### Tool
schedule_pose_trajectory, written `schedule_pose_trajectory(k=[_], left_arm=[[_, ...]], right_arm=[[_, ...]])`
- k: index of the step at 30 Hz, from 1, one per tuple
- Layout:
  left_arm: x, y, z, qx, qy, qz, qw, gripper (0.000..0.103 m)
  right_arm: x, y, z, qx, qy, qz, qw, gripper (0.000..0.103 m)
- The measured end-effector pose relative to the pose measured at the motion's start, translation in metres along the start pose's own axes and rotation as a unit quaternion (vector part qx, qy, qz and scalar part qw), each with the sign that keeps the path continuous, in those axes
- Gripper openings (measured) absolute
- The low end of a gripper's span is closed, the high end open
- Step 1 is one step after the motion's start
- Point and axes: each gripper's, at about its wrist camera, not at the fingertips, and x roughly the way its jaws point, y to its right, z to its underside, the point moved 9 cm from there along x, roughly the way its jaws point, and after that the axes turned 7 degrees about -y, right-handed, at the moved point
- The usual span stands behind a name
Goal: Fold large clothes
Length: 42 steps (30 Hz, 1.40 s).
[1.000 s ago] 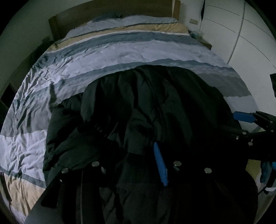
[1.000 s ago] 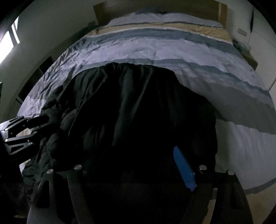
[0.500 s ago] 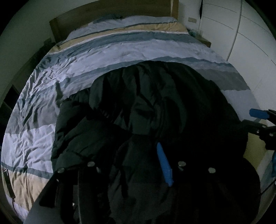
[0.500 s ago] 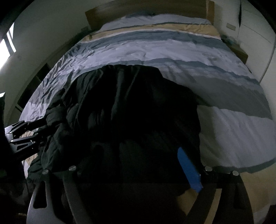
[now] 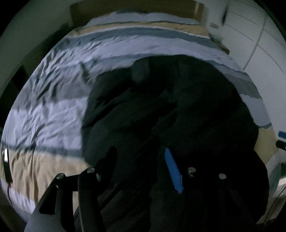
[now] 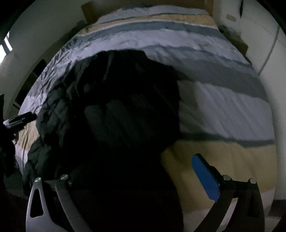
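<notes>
Black puffy quilted jacket point(image 5: 178, 110) bunched on striped blue-and-beige duvet point(image 6: 223, 110), mid-fold. Left gripper point(image 5: 141, 166) seemingly clenched on jacket fabric; right gripper point(image 6: 134, 171) spread wide, released. Next: regrasp right edge, fold across.

Black jacket point(image 5: 178, 110): puffy matt cloth, quilted. Duvet point(image 6: 223, 110): crinkled striped cloth, slight sheen. Headboard point(image 5: 135, 7): wood, far. Gripper pads point(image 6: 205, 178): blue matt plastic; screws metal.
</notes>
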Motion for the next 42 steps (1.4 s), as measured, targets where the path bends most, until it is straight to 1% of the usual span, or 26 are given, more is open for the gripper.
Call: schedule_pose_trajectory(k=[4,8,10,14,17,22,25,26,28,30,31,32,35,37,39,42], left_arm=[[-0.001,-0.039,0.028,-0.018,-0.022,-0.013,0.9995,0.055],[0.003,-0.074,0.068,-0.038,-0.059,-0.027,0.9972,0.056],[0.006,-0.093,0.092,-0.053,-0.081,-0.032,0.9948,0.056],[0.008,-0.120,0.129,-0.083,-0.109,-0.038,0.9898,0.056],[0.008,-0.140,0.154,-0.110,-0.124,-0.039,0.9855,0.056],[0.018,-0.161,0.192,-0.143,-0.154,-0.033,0.9772,0.056],[0.025,-0.167,0.213,-0.177,-0.165,-0.002,0.9702,0.056],[0.027,-0.168,0.217,-0.182,-0.169,0.005,0.9687,0.056],[0.033,-0.169,0.229,-0.197,-0.182,0.030,0.9628,0.057],[0.041,-0.167,0.240,-0.207,-0.197,0.053,0.9567,0.063],[0.044,-0.166,0.244,-0.210,-0.202,0.063,0.9546,0.064],[0.047,-0.163,0.248,-0.214,-0.208,0.083,0.9509,0.065],[0.050,-0.156,0.258,-0.226,-0.218,0.121,0.9417,0.067],[0.048,-0.148,0.265,-0.235,-0.224,0.156,0.9329,0.067],[0.044,-0.138,0.273,-0.243,-0.231,0.195,0.9216,0.067],[0.035,-0.128,0.280,-0.248,-0.234,0.233,0.9110,0.067]], right_arm=[[-0.002,0.020,0.035,0.016,-0.025,0.007,1.000,0.102],[0.005,0.038,0.074,0.043,-0.060,-0.003,0.997,0.102],[0.013,0.045,0.097,0.062,-0.084,-0.010,0.995,0.102],[0.034,0.052,0.140,0.094,-0.127,-0.023,0.987,0.102],[0.047,0.051,0.159,0.114,-0.147,-0.039,0.982,0.102],[0.064,0.045,0.175,0.137,-0.164,-0.061,0.975,0.102],[0.072,0.045,0.183,0.147,-0.173,-0.067,0.971,0.102],[0.074,0.045,0.184,0.150,-0.176,-0.069,0.970,0.102],[0.080,0.045,0.189,0.154,-0.184,-0.075,0.968,0.102],[0.086,0.046,0.195,0.150,-0.198,-0.074,0.966,0.102],[0.089,0.046,0.198,0.150,-0.203,-0.078,0.965,0.102],[0.091,0.046,0.201,0.152,-0.206,-0.083,0.963,0.102],[0.095,0.044,0.207,0.163,-0.212,-0.103,0.958,0.102],[0.098,0.044,0.213,0.167,-0.218,-0.118,0.954,0.102],[0.099,0.042,0.221,0.172,-0.227,-0.131,0.950,0.102],[0.099,0.038,0.227,0.173,-0.231,-0.147,0.946,0.102]])
